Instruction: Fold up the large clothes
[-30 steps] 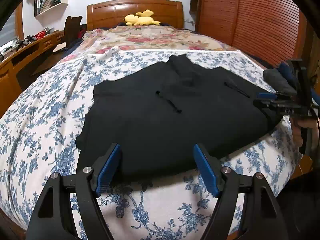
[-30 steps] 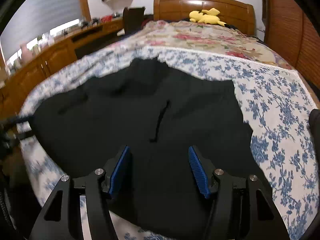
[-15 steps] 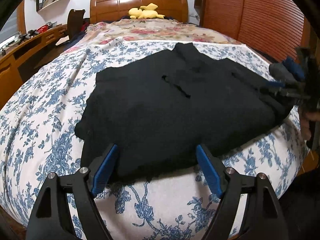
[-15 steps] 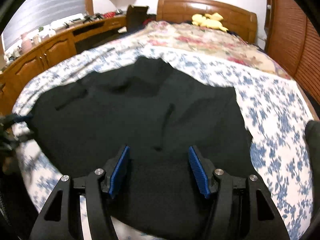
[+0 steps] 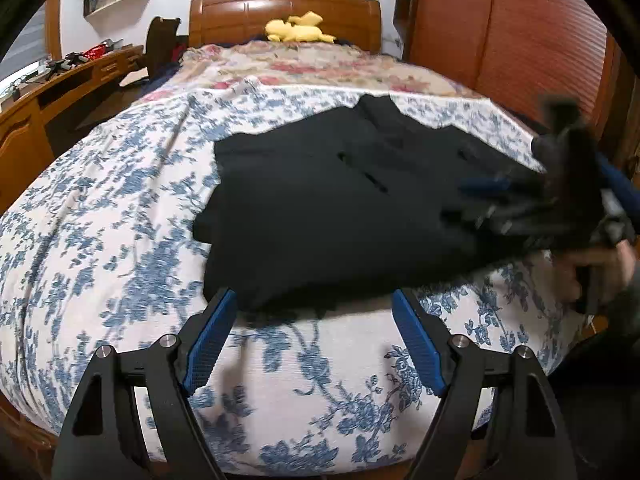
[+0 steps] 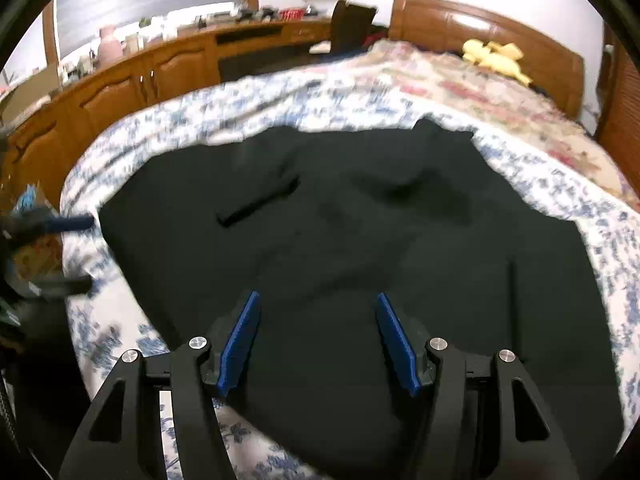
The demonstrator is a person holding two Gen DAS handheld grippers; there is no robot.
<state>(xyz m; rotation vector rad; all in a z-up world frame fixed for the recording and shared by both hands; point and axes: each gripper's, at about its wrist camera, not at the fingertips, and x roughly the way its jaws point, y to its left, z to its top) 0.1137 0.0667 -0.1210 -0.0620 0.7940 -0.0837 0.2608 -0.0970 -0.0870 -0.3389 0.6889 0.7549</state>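
A large black garment [image 5: 340, 216] lies spread flat on the blue-flowered bedspread [image 5: 100, 240]. My left gripper [image 5: 312, 312] is open at the garment's near hem, with its blue pads on either side of the edge and not pressing it. My right gripper [image 6: 318, 308] is open and hovers low over the garment [image 6: 360, 240], with black cloth under the gap and nothing pinched. In the left wrist view the right gripper [image 5: 476, 200] shows blurred at the garment's right side, held by a hand [image 5: 596, 276]. The left gripper [image 6: 80, 254] appears blurred at the left edge of the right wrist view.
A yellow plush toy [image 5: 300, 32] sits by the wooden headboard [image 5: 280, 8], above a red-flowered quilt [image 5: 312, 68]. Wooden desk and cabinets [image 6: 140, 80] run along the left of the bed. A slatted wooden wardrobe [image 5: 520, 48] stands to the right.
My right gripper has swept fast across the garment and rolled, so its view now faces the cabinets. My left gripper has drawn back a little; the hem now lies at its fingertips.
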